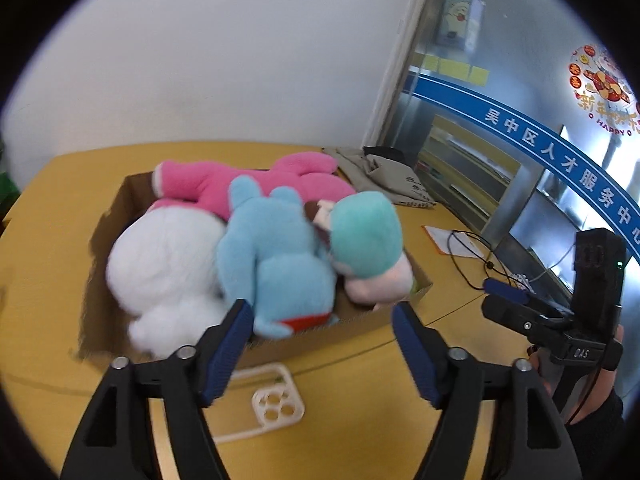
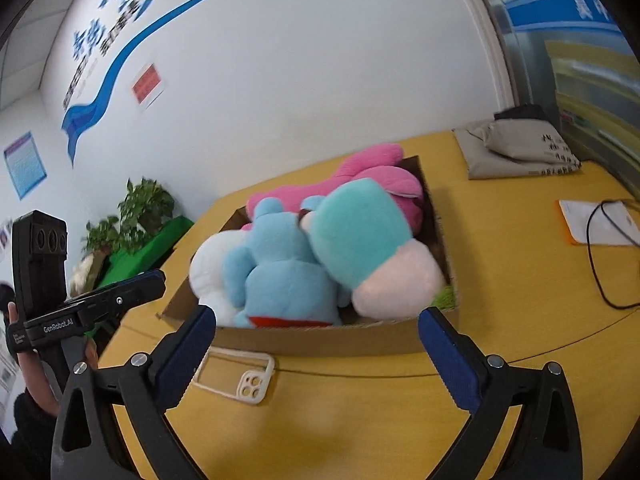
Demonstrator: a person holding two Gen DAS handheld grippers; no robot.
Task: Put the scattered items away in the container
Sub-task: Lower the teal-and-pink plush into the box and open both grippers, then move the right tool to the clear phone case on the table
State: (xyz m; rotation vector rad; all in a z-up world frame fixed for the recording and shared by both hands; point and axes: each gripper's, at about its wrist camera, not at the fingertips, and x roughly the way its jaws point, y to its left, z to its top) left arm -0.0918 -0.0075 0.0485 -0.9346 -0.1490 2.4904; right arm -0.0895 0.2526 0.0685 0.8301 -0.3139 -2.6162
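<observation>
Phone case (image 2: 236, 376), a clear soft-looking shell with a pale camera block, is the one scattered item I can see outside the cardboard box (image 2: 320, 340); it lies flat on the yellow table (image 2: 400, 420), just in front of the box's near wall toward its left corner.

Starting from the claws: the left gripper (image 1: 320, 354) stands with its jaws apart and nothing between the blue pads, the case lying below and ahead of its left finger. The right gripper (image 2: 316, 354) is spread very wide, also empty, and points over the near wall of the box.

Beyond them the box is heaped with plush toys: a white one (image 1: 160, 264) at the left end, a light blue one (image 1: 280, 264) against the near wall, a teal-and-pink one (image 1: 368, 236) at the right, and a long pink one (image 1: 248, 184) along the far wall. All rise above the rim.

My judgement of the case: light, thin and bendy, probably a little slick, and lying so flat that its face gives no purchase. Best to pinch across one long rim or through the open middle with narrow jaws. It is not fragile, but it could flex and slip out. The plush pile is soft, so the case may slide off unless tucked beside the wall.
</observation>
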